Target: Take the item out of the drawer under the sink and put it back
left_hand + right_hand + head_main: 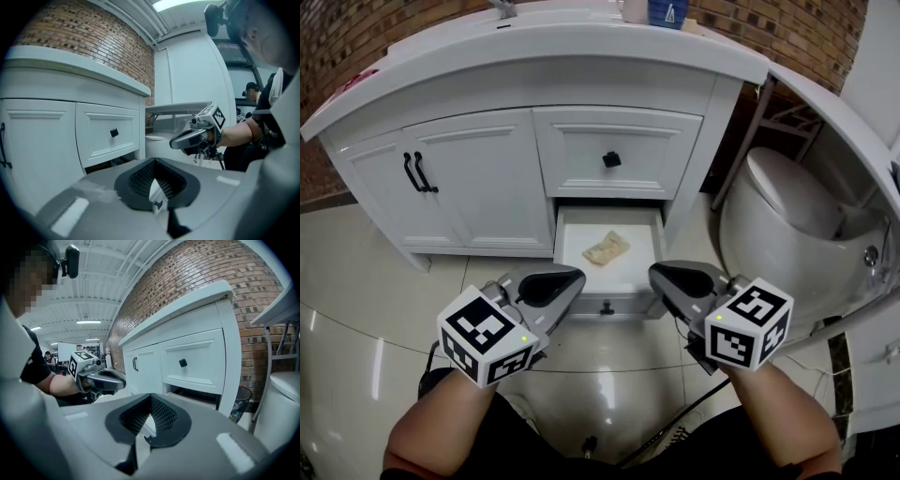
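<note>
Both grippers hovered just outside the open drawer (623, 301). The left gripper (572, 278) was off the drawer's left front corner and the right gripper (661, 274) off its right front corner. Each had its jaws drawn together with the pad tips meeting, only a sliver of drawer front showing between them, and nothing held. The crumpled beige item (606, 249) lay on the drawer floor near the middle, beyond and between the two grippers. Its long axis ran diagonally from the drawer's near left toward its far right. The left gripper looked slightly nearer to it. Either gripper would probably need to spread its jaws and dip over the drawer front to reach it.
</note>
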The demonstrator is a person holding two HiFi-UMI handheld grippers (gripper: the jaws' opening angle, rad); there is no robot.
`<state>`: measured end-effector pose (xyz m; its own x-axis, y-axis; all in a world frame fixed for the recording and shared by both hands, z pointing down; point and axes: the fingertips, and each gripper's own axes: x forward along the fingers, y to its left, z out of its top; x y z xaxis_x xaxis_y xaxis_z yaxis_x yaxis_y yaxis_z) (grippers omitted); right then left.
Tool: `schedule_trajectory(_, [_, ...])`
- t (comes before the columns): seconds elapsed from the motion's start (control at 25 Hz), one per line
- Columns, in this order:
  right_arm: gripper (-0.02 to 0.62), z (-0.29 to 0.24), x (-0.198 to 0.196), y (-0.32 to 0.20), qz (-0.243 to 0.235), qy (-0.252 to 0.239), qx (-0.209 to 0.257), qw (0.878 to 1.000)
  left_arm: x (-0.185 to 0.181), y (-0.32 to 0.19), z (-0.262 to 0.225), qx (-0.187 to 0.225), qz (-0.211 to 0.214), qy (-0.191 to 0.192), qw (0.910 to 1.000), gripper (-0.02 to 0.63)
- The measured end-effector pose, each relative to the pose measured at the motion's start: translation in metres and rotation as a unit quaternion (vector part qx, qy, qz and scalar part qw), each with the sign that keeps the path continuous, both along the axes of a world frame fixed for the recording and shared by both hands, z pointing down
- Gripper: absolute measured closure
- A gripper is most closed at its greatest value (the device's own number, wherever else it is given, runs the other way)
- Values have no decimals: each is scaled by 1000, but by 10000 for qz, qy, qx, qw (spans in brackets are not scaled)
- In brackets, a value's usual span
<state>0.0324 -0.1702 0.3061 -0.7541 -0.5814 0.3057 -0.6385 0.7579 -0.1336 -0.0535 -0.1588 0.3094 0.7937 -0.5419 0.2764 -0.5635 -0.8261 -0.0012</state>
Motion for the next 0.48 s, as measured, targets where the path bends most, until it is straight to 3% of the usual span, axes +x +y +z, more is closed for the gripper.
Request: schedule_trajectory(0.48, [588,-13,-1,41,-66,-135,-53,9999,-6,48,-32,203,-20,174,9996,600])
